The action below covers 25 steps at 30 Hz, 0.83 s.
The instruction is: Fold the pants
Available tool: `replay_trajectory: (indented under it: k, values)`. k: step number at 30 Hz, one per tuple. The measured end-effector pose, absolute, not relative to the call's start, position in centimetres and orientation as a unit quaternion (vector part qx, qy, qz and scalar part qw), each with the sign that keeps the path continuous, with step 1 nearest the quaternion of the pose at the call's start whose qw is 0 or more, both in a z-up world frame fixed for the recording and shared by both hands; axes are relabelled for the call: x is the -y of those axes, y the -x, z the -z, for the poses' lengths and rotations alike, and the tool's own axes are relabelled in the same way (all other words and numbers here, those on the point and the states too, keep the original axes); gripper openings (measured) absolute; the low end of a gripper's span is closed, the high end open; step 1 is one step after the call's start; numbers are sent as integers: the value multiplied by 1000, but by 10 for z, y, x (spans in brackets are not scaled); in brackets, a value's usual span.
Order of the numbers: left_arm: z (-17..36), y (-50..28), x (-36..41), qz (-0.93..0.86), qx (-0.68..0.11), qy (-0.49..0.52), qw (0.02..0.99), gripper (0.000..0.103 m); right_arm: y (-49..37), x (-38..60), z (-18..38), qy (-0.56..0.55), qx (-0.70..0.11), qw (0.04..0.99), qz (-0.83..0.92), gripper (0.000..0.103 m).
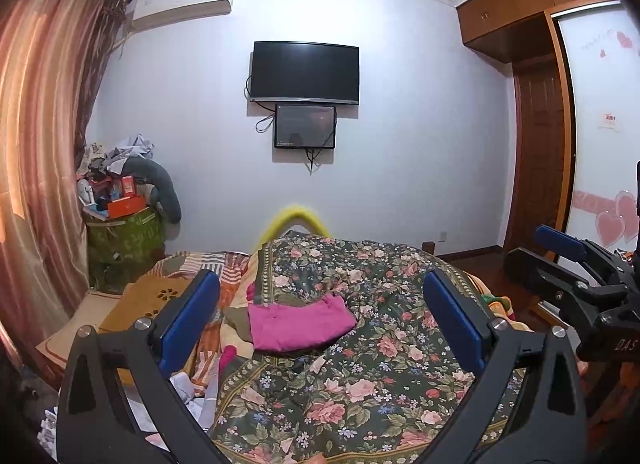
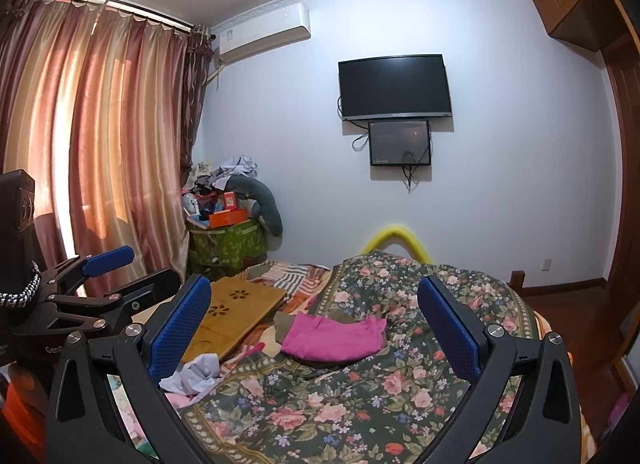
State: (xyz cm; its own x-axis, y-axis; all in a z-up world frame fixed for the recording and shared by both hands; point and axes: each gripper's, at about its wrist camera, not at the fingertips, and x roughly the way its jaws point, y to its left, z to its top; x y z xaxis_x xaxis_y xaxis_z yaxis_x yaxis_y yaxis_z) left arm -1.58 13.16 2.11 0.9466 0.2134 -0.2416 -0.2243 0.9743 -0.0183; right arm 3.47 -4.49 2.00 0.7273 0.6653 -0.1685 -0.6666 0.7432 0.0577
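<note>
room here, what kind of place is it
Most likely a home bedroom: a bed under a floral quilt, a wall-mounted TV, and a wooden wardrobe beside curtains. Folded pink pants lie on the quilt.

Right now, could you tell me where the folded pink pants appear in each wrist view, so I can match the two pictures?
Left wrist view: the pink pants lie just left of centre on the floral quilt, between the open blue fingers.
Right wrist view: the pink pants sit near centre, lower half, on the same quilt.
Shared landmark: the wall-mounted TV above them.
</note>
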Motion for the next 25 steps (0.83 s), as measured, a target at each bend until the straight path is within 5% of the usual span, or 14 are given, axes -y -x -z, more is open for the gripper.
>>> replay_trajectory:
  k: [25]
  values:
    - [-20, 6, -124, -92, -136, 27, 986, 103, -40, 55, -16, -11, -100, 929, -355, 103]
